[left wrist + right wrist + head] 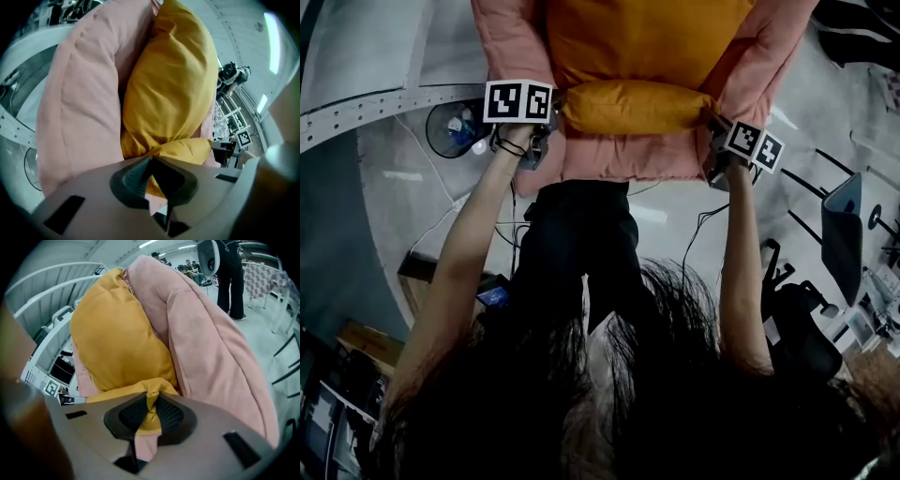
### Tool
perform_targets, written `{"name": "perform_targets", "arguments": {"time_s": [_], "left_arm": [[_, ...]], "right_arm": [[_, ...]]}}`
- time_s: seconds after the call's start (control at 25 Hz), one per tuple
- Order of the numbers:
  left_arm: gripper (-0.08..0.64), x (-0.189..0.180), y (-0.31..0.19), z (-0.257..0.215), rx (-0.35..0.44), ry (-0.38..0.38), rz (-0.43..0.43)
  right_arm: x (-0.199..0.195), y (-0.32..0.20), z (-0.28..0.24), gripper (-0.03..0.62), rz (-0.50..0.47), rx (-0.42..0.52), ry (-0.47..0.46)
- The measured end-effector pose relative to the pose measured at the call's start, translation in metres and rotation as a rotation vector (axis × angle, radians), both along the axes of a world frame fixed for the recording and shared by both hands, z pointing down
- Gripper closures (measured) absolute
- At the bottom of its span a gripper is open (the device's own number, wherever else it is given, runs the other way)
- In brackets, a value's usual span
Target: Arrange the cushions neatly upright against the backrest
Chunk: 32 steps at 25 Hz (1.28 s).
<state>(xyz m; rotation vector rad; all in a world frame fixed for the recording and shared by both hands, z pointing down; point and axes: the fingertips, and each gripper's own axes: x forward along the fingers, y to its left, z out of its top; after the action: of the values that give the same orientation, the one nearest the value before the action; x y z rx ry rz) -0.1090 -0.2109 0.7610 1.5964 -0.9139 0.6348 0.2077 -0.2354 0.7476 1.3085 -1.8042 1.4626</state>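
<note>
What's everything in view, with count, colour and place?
orange cushion: one, orange-yellow, in front of the pink one.
pink cushion: one, pink, behind and around the orange one.
round container: one, dark, floor, left in head view.
bystander: one, dark clothes, background of right gripper view.
left gripper: one, grey, shut on orange cushion's corner.
right gripper: one, grey, shut on its other corner.
arms: two, bare, reaching to the grippers.
</note>
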Motion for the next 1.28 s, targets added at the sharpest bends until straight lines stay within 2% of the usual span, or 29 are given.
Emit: {"name": "perform_targets", "arguments": {"time_s": [0.12,0.2,0.28,0.36,0.48,0.56,0.64,0.88,1.04,1.16,1.24,1.28], "left_arm": [[0.531,-0.004,-0.022,0.017,-0.018,-0.002,-0.101],[0.538,-0.020,-0.037,0.031,-0.025,-0.065,-0.205],[0.540,-0.034,-0.046,0.045,-0.065,-0.105,-0.316],[0.540,-0.032,-0.049,0.048,-0.092,-0.080,-0.360],[0.540,-0.019,-0.053,0.038,-0.026,-0.056,-0.255],[0.540,-0.013,-0.050,0.035,0.015,-0.065,-0.166],[0.539,-0.009,-0.046,0.036,0.025,-0.079,-0.123],[0.538,-0.008,-0.046,0.028,0.048,-0.072,-0.130],[0.538,-0.016,-0.046,0.010,0.094,-0.061,-0.138],[0.538,-0.017,-0.040,-0.009,0.128,-0.047,-0.138],[0.538,-0.015,-0.032,-0.024,0.153,-0.041,-0.143],[0.538,-0.013,-0.028,-0.032,0.167,-0.035,-0.149]], "right_arm": [[-0.005,-0.024,0.010,0.528,0.035,0.018,-0.031],[-0.004,-0.035,0.019,0.528,0.035,0.011,-0.013],[-0.003,-0.041,0.031,0.528,-0.009,-0.006,0.022],[-0.008,-0.043,0.040,0.528,-0.058,-0.027,0.026],[-0.015,-0.054,0.047,0.528,-0.070,-0.024,0.051],[-0.015,-0.058,0.049,0.528,-0.041,-0.011,0.055],[-0.013,-0.059,0.051,0.528,-0.009,0.004,0.046],[-0.009,-0.054,0.044,0.528,0.004,0.071,0.064],[-0.006,-0.050,0.031,0.526,-0.084,0.117,0.145],[-0.001,-0.043,0.019,0.465,-0.163,0.138,0.222],[0.000,-0.040,0.006,0.373,-0.178,0.165,0.220],[-0.002,-0.040,-0.003,0.365,-0.177,0.183,0.205]]}}
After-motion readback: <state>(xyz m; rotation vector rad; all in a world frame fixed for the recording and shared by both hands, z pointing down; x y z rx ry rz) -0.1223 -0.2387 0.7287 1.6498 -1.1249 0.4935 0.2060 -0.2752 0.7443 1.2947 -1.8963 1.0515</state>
